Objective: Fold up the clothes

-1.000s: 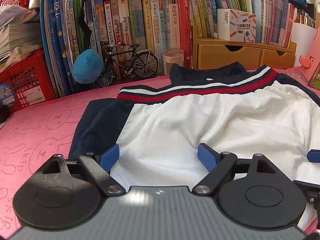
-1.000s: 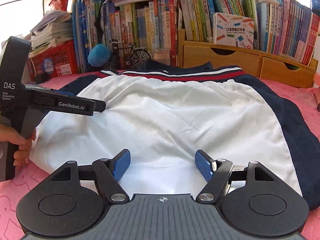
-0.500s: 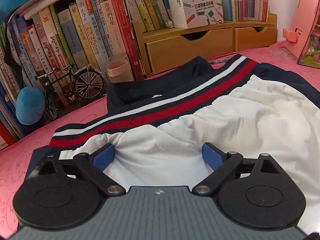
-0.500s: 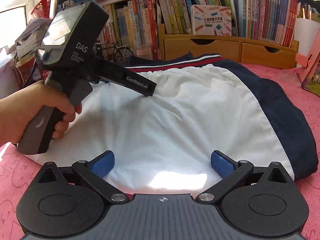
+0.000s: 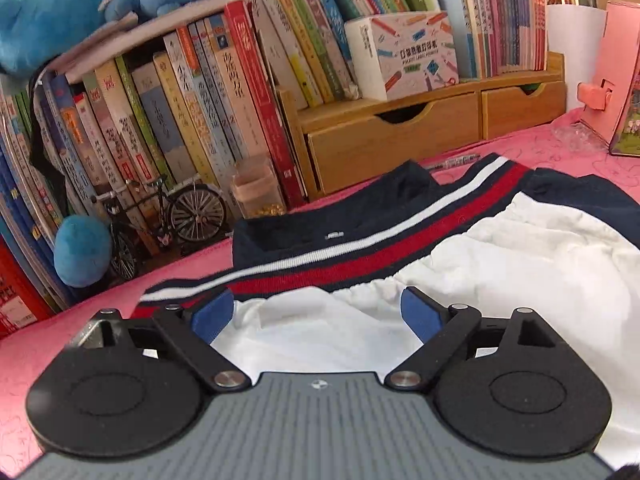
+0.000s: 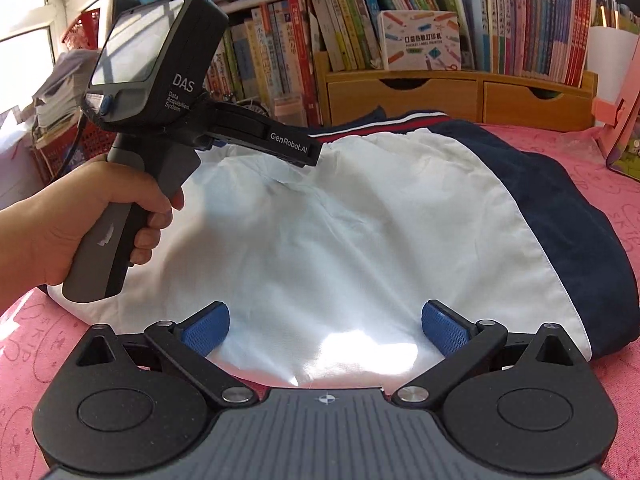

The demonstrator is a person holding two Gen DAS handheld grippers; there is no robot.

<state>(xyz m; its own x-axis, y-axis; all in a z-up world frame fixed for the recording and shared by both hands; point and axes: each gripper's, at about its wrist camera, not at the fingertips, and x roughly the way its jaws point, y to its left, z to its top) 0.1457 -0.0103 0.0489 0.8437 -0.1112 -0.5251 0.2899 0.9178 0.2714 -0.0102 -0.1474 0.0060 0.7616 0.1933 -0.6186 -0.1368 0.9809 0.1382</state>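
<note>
Behind the spread garment (image 6: 360,240), books (image 5: 208,120) and wooden drawers (image 5: 392,140) crowd close; each hand-held gripper (image 5: 316,312) (image 6: 324,328) gapes empty.

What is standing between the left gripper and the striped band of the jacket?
Nothing visible. The left gripper is open just over the white cloth, and the striped band lies right in front of its fingertips with only the jacket itself between them.

Left gripper (image 5: 316,312): jaws spread wide, nothing between them, pitched downward. Right gripper (image 6: 325,326): likewise spread, empty. Left hand (image 6: 84,216) wraps its handle.
</note>
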